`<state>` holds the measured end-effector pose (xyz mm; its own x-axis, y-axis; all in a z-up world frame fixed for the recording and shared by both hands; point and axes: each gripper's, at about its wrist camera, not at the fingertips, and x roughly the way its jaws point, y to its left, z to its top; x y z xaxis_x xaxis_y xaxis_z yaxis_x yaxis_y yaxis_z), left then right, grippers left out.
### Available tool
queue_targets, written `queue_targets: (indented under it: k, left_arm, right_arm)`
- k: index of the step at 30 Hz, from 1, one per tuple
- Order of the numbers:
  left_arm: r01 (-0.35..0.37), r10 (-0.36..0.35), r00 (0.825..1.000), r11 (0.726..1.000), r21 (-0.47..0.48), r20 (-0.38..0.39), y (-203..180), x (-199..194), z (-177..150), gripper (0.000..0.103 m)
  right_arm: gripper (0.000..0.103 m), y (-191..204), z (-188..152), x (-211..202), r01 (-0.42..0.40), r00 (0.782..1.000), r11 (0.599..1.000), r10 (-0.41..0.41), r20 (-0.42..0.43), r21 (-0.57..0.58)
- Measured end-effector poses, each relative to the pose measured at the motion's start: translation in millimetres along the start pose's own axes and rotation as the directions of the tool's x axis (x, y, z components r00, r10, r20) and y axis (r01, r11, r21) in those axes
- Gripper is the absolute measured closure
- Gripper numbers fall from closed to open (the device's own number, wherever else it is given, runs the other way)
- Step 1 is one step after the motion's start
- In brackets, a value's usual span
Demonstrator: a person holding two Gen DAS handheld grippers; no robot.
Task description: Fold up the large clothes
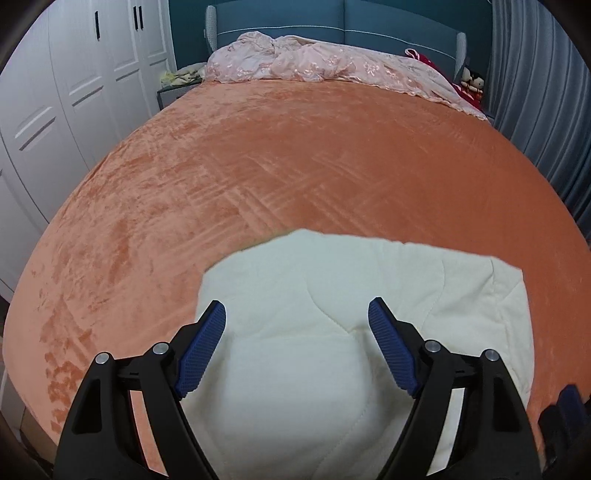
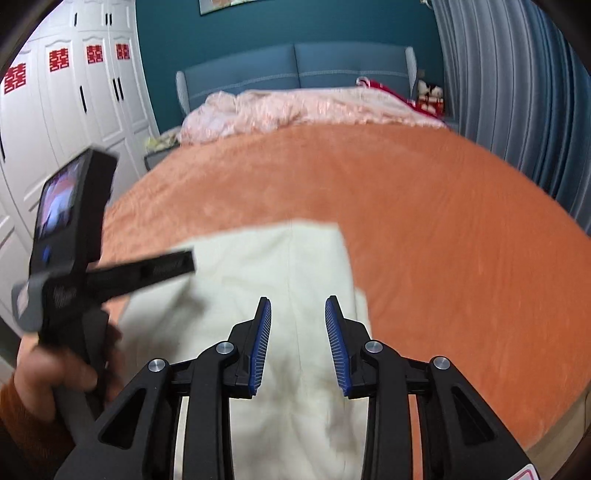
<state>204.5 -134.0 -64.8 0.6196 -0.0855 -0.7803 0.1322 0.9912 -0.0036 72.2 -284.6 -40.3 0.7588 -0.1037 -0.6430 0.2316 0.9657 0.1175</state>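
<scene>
A cream quilted garment (image 1: 369, 266) lies folded into a rough rectangle on the near part of the orange bed cover (image 1: 258, 166). My left gripper (image 1: 295, 302) hovers over its near half, jaws wide open, blue pads clear of the cloth. In the right wrist view the same garment (image 2: 266, 258) runs away from me as a long strip with a centre seam. My right gripper (image 2: 298, 298) is above it, jaws partly apart with nothing between them. A hand (image 2: 44, 369) in an orange sleeve holds the left tool at the left edge, blurred.
A crumpled pink quilt (image 1: 314, 61) and red items lie at the head of the bed, against the blue headboard (image 1: 332, 18). White wardrobes (image 1: 55, 92) stand along the left. Blue-grey curtains (image 1: 535, 110) hang on the right. The orange cover (image 2: 443, 240) stretches beyond the garment.
</scene>
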Motion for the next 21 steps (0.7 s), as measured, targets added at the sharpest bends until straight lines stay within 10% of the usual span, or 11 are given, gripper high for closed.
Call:
queue_targets:
  k: [6, 21]
  left_arm:
    - [-0.065, 0.065, 0.998, 0.997, -0.037, -0.007, 15.2, 21.2, 28.0, 0.026]
    - [-0.047, 0.035, 0.994, 0.993, -0.113, -0.108, 20.4, 100.9, -2.1, 0.025]
  right_arm:
    - [0.073, -13.5, 40.2, 72.0, 0.0, 0.997, 0.995, 0.007, -0.075, 0.102]
    - [0.08, -31.0, 2.8, 162.4, 0.047, 0.971, 0.986, -0.008, -0.238, 0.16]
